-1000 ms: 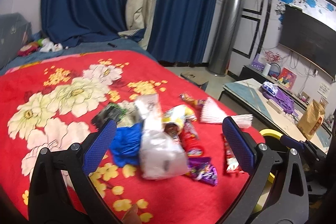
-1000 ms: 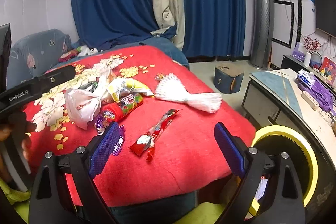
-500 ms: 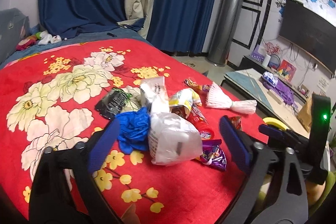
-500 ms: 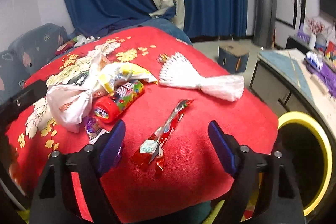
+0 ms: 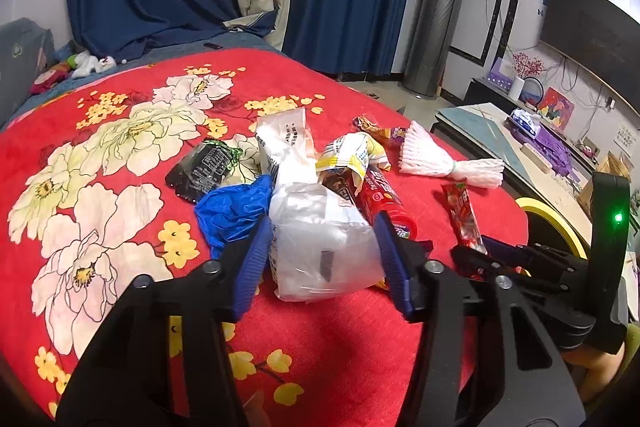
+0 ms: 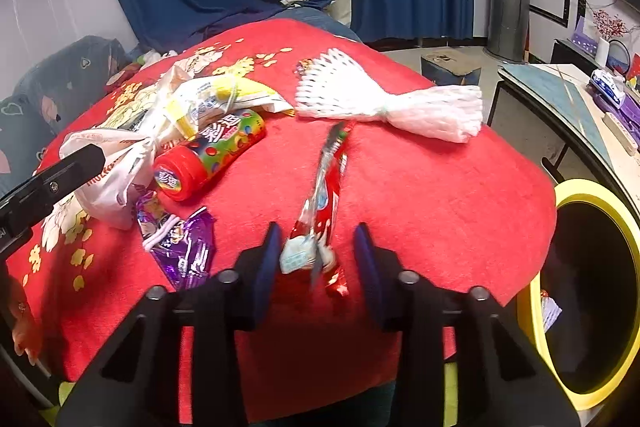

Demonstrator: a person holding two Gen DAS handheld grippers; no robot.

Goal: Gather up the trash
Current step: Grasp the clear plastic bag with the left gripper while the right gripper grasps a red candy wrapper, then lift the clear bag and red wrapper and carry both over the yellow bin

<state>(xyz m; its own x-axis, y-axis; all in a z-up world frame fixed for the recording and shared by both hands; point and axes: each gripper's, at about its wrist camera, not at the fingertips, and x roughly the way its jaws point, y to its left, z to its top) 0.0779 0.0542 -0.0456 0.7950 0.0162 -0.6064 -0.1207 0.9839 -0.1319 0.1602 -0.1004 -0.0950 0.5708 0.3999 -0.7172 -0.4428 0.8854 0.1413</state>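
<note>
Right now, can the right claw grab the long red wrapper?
Probably yes. The right claw has just been closing with the long red wrapper's near end between its pads, though they don't seem to press it yet. Nothing lies on top of it.

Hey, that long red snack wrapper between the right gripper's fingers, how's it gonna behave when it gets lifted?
The red wrapper looks thin, flat and crinkled, so probably very light and floppy, drooping from wherever it's pinched. Its glossy foil may slip. The right gripper, jaws just closing, brackets its near end, so the far end likely dangles.
</note>
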